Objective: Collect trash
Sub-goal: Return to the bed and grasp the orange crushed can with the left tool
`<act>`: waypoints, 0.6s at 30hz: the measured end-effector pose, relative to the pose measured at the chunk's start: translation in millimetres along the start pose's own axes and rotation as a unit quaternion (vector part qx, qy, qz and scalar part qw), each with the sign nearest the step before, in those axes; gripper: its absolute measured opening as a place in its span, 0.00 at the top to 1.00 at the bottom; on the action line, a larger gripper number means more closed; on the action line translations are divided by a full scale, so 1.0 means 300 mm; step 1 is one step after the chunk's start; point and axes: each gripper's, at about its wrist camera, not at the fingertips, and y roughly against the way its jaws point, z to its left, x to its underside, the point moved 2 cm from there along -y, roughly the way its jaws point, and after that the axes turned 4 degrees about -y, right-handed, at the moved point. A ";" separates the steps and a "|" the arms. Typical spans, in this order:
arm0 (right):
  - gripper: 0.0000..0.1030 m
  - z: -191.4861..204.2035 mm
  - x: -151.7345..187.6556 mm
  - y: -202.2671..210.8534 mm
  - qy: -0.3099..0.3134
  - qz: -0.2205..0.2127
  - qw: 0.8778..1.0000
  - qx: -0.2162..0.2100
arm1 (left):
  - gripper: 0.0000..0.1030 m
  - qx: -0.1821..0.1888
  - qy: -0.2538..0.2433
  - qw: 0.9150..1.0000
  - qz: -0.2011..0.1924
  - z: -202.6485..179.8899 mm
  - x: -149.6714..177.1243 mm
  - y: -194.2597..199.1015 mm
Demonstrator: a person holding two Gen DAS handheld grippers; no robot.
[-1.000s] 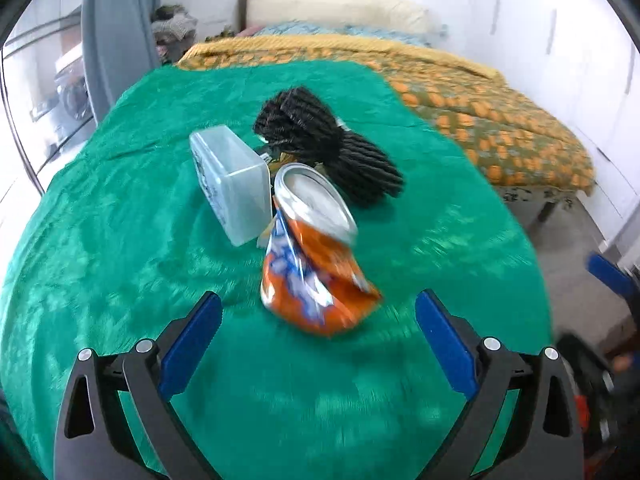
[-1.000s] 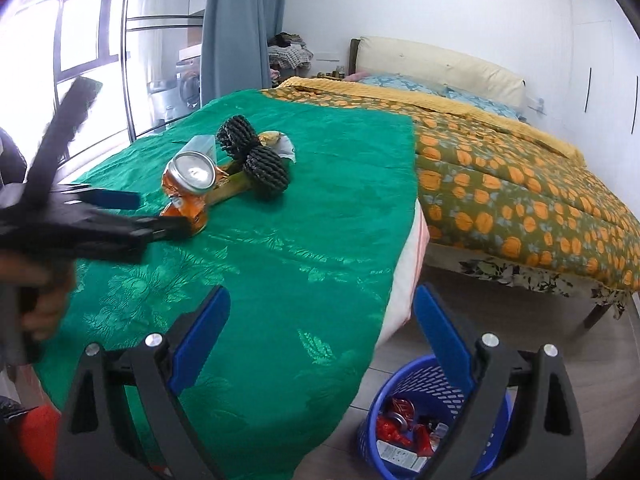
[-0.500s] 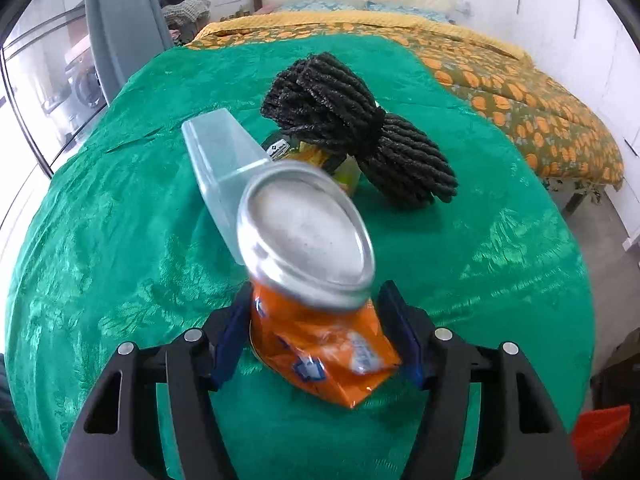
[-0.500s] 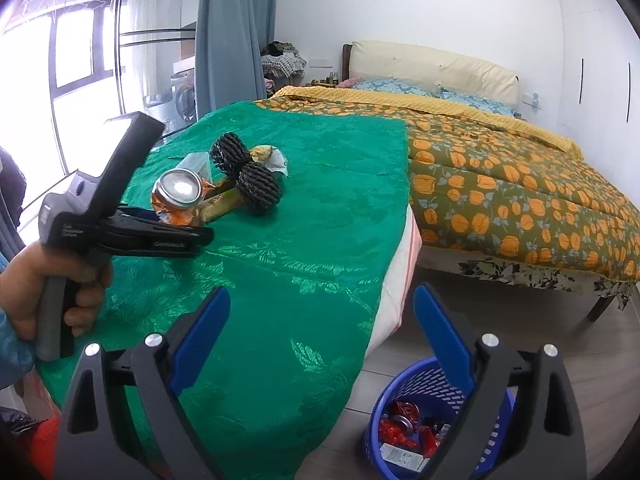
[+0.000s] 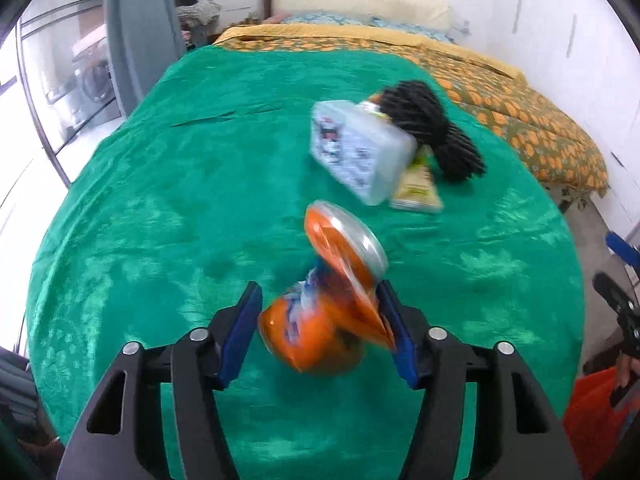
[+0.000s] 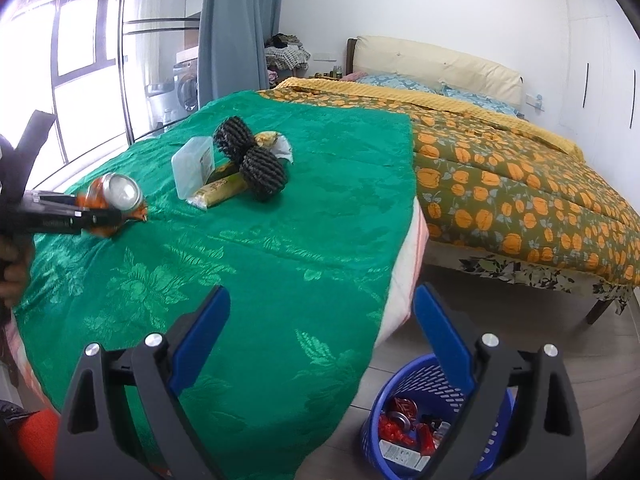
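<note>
Between the closing blue pads of my left gripper point(image 5: 320, 332), above the green satin cloth point(image 5: 160, 200), sits the crushed orange drink can point(image 5: 324, 320), and I fear its crumpled, slanted body may slip out before the blue plastic basket point(image 6: 404, 396), while my right gripper point(image 6: 320, 336) waits open and empty.

Daylit bedroom point(image 6: 460, 8), bed point(image 6: 520, 184), grey curtain point(image 6: 236, 24)

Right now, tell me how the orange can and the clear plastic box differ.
The can is orange, crushed and sits between the fingers of the closing left gripper; the box is clear, keeps its shape and no gripper touches it. The can is round with a silver end; the box is rectangular with a printed label. The can sits apart; the box leans among other litter. Both are over the green cloth.
</note>
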 end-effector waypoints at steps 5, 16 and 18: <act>0.12 0.033 0.026 -0.014 0.003 0.012 1.000 0.000 | 0.33 0.033 0.001 0.999 -0.002 0.025 0.011 -0.006; 0.12 0.073 0.064 -0.051 0.008 0.033 0.999 -0.001 | 0.08 0.057 -0.045 0.997 0.024 -0.010 0.054 -0.052; 0.12 0.068 0.055 -0.061 0.002 0.039 0.999 -0.004 | 0.08 0.048 -0.056 0.997 0.030 -0.019 0.039 -0.071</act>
